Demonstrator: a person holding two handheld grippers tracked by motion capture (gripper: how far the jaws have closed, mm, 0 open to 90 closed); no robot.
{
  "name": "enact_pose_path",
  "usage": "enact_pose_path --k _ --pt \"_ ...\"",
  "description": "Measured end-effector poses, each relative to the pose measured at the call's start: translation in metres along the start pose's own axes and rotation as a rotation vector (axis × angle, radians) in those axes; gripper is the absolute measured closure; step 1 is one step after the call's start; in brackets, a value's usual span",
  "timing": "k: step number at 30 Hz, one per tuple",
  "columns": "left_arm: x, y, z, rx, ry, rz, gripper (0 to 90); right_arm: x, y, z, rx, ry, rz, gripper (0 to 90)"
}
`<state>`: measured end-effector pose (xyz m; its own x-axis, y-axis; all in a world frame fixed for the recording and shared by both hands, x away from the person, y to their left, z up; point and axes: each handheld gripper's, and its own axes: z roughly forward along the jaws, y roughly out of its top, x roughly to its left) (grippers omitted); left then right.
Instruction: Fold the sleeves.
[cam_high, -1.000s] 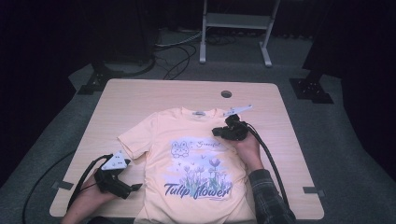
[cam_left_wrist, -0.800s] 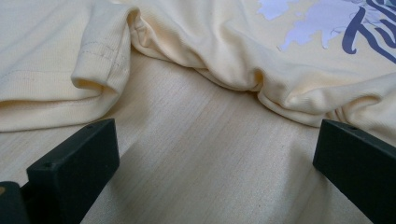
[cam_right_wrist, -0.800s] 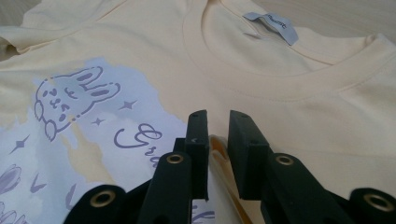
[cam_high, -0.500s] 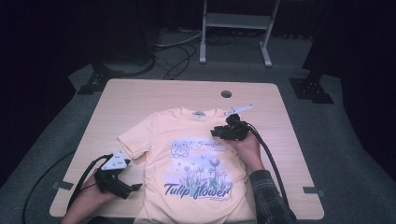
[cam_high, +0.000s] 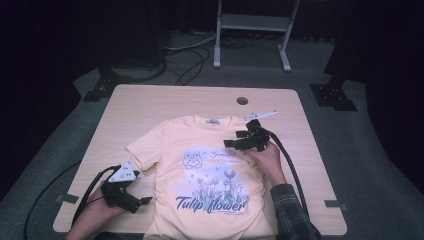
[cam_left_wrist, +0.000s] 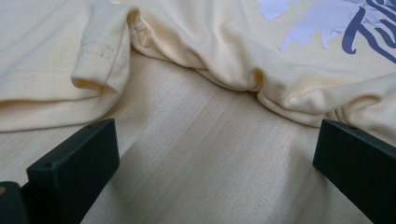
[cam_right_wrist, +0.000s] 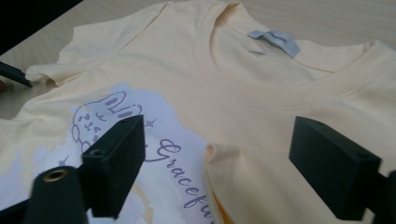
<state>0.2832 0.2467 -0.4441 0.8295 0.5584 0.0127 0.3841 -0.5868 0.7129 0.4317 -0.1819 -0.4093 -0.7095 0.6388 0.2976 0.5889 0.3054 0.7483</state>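
Now folding a pale yellow T-shirt (cam_high: 210, 175), spread print-up in the middle of the wooden surface (cam_high: 150, 107), collar away from the person. Right sleeve already turned inward over the chest print, its edge lying as a raised fold (cam_right_wrist: 219, 172) just ahead of the right gripper (cam_high: 232, 143). Right gripper just opened, jaws wide with nothing pinched, only the loose fold between them, hovering low over the upper right of the shirt. Left gripper (cam_high: 145, 201) also wide and empty, resting low on the surface beside the left sleeve (cam_left_wrist: 93, 70) and the rumpled side seam (cam_left_wrist: 261, 88).

Next, probably the matching fold on the left. To do it well: slide the lower jaw under the sleeve hem flat along the surface, catch both layers, close firmly. Lift only enough to clear the cloth, carry straight across toward the print, lay down without dragging the body. Smooth the bunched seam first, otherwise a crooked edge. Keep the right gripper off the finished fold.
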Motion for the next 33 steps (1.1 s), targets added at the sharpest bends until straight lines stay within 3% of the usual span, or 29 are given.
enact_pose_path --k 2,4,8,10,23,33 --pt "0.000 0.000 0.000 0.000 0.000 0.000 0.0 0.003 0.000 -0.002 0.022 -0.048 -0.014 11.4" --pt "0.000 0.000 0.000 0.000 0.000 0.000 0.0 0.004 0.000 -0.003 0.028 -0.066 -0.017 5.9" --pt "0.000 0.000 0.000 0.000 0.000 0.000 0.0 0.005 -0.001 -0.005 0.030 -0.076 -0.018 3.4" --pt "0.000 0.000 0.000 0.000 0.001 0.001 0.0 0.007 -0.002 -0.007 0.005 -0.093 -0.028 1.9" --pt "0.000 0.000 0.000 0.000 0.000 0.000 0.0 0.006 -0.004 -0.014 -0.033 -0.150 -0.019 0.0" --pt "0.000 0.000 0.000 0.000 0.001 -0.001 0.0 -0.003 -0.015 -0.034 -0.004 -0.274 -0.035 0.0"
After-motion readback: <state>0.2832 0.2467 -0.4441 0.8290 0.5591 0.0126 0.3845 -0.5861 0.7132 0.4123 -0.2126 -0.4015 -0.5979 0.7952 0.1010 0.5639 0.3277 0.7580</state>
